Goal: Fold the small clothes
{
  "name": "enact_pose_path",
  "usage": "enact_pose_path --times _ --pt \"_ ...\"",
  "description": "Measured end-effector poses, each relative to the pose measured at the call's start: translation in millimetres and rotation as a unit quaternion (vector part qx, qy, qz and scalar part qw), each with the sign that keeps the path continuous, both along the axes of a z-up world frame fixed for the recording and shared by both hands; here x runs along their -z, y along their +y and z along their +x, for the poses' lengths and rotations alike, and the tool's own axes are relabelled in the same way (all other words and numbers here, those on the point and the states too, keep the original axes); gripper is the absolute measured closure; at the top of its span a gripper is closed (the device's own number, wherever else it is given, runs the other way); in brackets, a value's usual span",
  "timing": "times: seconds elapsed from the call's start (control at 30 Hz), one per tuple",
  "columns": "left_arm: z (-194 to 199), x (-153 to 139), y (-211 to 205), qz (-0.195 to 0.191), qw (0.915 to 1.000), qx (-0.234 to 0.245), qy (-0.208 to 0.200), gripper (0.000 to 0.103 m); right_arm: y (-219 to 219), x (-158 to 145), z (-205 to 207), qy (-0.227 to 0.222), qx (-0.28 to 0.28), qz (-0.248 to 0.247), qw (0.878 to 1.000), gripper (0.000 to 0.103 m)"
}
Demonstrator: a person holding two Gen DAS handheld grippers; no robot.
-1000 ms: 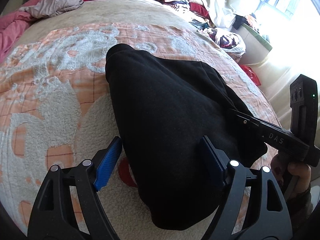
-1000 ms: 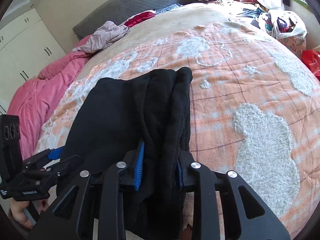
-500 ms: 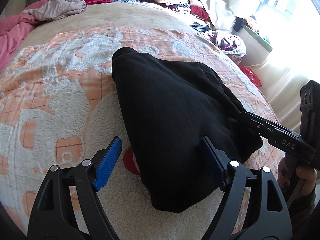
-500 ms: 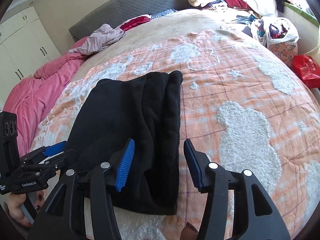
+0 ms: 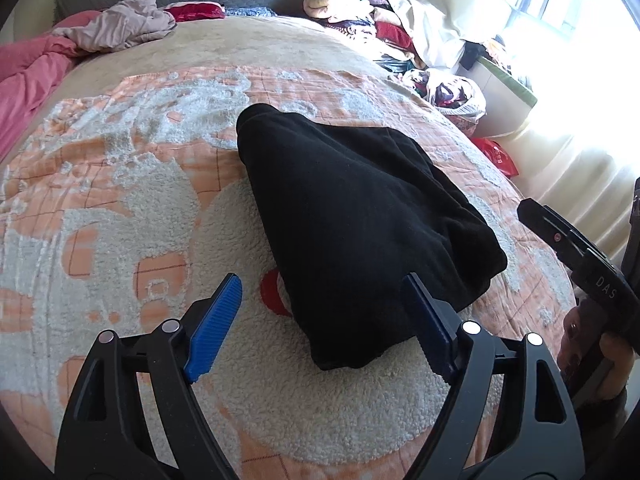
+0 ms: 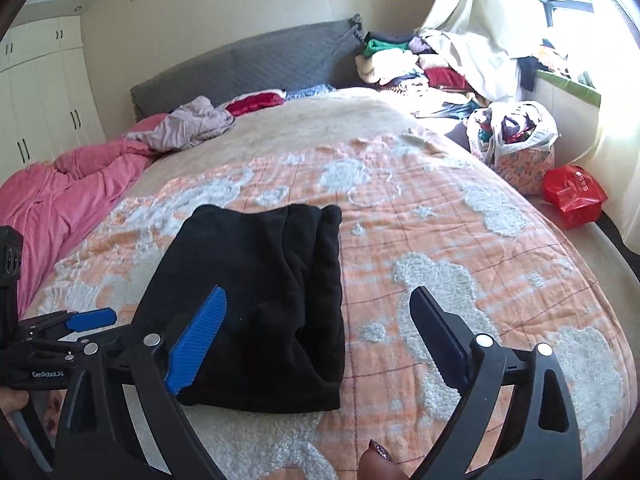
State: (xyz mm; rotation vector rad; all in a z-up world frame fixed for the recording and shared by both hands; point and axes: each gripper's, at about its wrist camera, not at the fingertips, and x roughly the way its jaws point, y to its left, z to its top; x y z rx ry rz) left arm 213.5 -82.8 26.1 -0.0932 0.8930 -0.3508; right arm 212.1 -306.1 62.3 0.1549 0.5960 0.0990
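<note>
A black garment [image 5: 352,216] lies folded into a compact bundle on the orange and white fleece blanket [image 5: 120,200]. My left gripper [image 5: 322,284] hovers just short of its near end. Its jaws are opening, and the blue pads straddle the cloth's tip without pressing on it. My right gripper [image 6: 318,292] hangs back from the garment [image 6: 260,280] with its jaws opening wide. The garment's right edge shows between them, untouched. Each view catches the other tool: the right gripper [image 5: 580,256] at the right edge, the left gripper [image 6: 88,318] at the lower left.
A pink duvet [image 6: 60,200] and a crumpled mauve garment [image 6: 192,124] lie at the bed's far left. Stacked clothes [image 6: 408,60] fill the head corner on the right. A bag of clothes [image 6: 516,136] and a red bag [image 6: 572,196] sit beside the bed's right edge.
The right gripper, which was shut on the garment's edge, has let go, opened wide and pulled back and up. The left gripper has drawn back from the garment.
</note>
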Motion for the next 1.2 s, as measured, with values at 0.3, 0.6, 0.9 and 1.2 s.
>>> enact_pose_path --times 0.3,0.6,0.9,1.2 --pt "-37 -16 10 -0.003 0.9994 -0.002 -0.035 0.010 -5 -9 -47 -0.037 0.014 0.015 0.999 0.005" --pt "-66 -21 24 -0.001 0.9984 -0.012 -0.055 0.010 13 -10 -91 -0.043 0.007 0.008 0.999 0.005" --pt "-95 -8 39 0.002 0.9978 -0.016 -0.064 0.009 38 4 -122 -0.039 0.003 -0.029 0.999 0.005" --pt "-115 14 49 0.002 0.9974 -0.026 -0.067 0.009 50 35 -143 -0.022 0.011 -0.055 0.998 0.005"
